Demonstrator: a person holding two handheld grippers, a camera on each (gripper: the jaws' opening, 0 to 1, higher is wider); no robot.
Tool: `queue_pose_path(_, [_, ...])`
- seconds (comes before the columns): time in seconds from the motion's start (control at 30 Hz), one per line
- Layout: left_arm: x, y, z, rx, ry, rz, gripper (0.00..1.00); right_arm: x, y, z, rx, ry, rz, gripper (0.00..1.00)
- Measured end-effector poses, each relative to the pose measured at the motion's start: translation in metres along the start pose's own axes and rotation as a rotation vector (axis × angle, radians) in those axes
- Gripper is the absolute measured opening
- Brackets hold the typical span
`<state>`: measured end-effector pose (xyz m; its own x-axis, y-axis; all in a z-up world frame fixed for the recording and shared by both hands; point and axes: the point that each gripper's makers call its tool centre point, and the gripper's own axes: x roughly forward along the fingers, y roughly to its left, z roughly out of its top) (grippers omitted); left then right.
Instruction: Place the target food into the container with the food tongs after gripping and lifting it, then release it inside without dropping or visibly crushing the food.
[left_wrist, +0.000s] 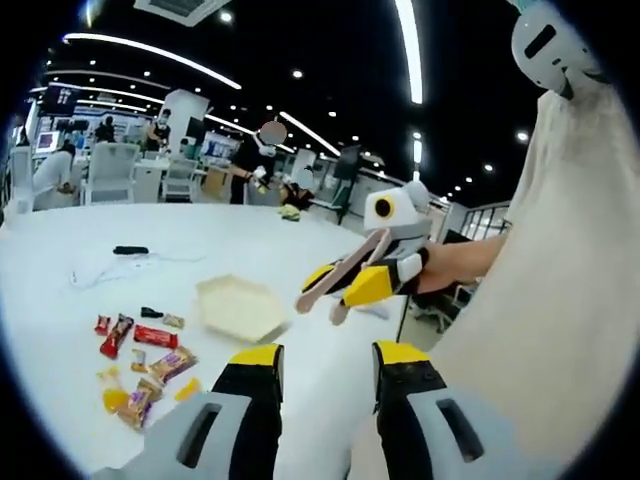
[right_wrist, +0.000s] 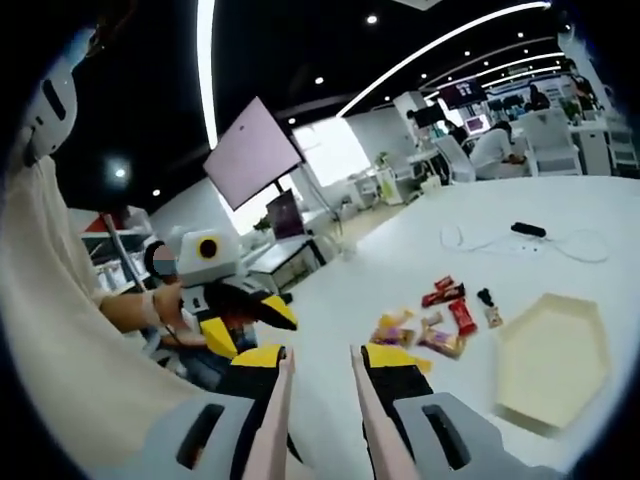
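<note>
In the left gripper view, the left gripper (left_wrist: 325, 372) stood with jaws apart and nothing between them, above the white table (left_wrist: 60, 240). The hexagonal container (left_wrist: 238, 307) lay at eleven o'clock from the jaws, with the wrapped snacks (left_wrist: 140, 365) scattered at nine o'clock. The right gripper (left_wrist: 345, 285) came in at one o'clock, clamping pale food tongs (left_wrist: 340, 272). In the right gripper view, the tongs' two arms ran between the narrowed jaws; the container sat at three o'clock, the snacks at one o'clock, and the left gripper at ten o'clock.
</note>
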<state>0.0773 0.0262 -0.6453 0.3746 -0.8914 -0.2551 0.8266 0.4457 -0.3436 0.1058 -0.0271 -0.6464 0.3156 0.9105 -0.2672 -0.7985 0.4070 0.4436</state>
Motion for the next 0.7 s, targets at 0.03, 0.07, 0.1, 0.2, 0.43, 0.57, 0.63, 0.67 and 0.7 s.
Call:
queue_pose_path(0.03, [-0.004,0.005,0.002,0.001,-0.016,0.029,0.36,0.002,-0.002,-0.001,0.002,0.005,-0.008,0.29])
queue_pose_path(0.07, [-0.005,0.006,0.002,-0.002,-0.020,0.037,0.36,0.002,-0.002,-0.001,0.003,0.006,-0.009,0.29])
queue_pose_path(0.1, [-0.009,0.010,0.002,-0.009,-0.027,0.063,0.36,0.004,-0.003,-0.001,0.008,0.008,-0.015,0.29])
queue_pose_path(0.2, [-0.020,0.022,0.002,0.000,-0.043,0.132,0.38,0.009,-0.005,-0.002,0.015,0.015,-0.034,0.29])
queue_pose_path(0.43, [-0.039,0.038,0.002,0.001,-0.080,0.230,0.45,0.020,-0.011,-0.008,0.026,0.034,-0.071,0.29])
queue_pose_path(0.57, [-0.049,0.043,-0.003,-0.007,-0.082,0.271,0.49,0.028,-0.014,-0.014,0.036,0.046,-0.097,0.29])
queue_pose_path(0.63, [-0.054,0.045,-0.005,-0.009,-0.086,0.290,0.51,0.032,-0.017,-0.018,0.041,0.053,-0.117,0.29])
queue_pose_path(0.67, [-0.058,0.046,-0.006,-0.014,-0.089,0.299,0.52,0.034,-0.019,-0.021,0.037,0.059,-0.130,0.29])
queue_pose_path(0.7, [-0.060,0.047,-0.007,-0.016,-0.090,0.302,0.52,0.036,-0.021,-0.023,0.038,0.064,-0.138,0.29])
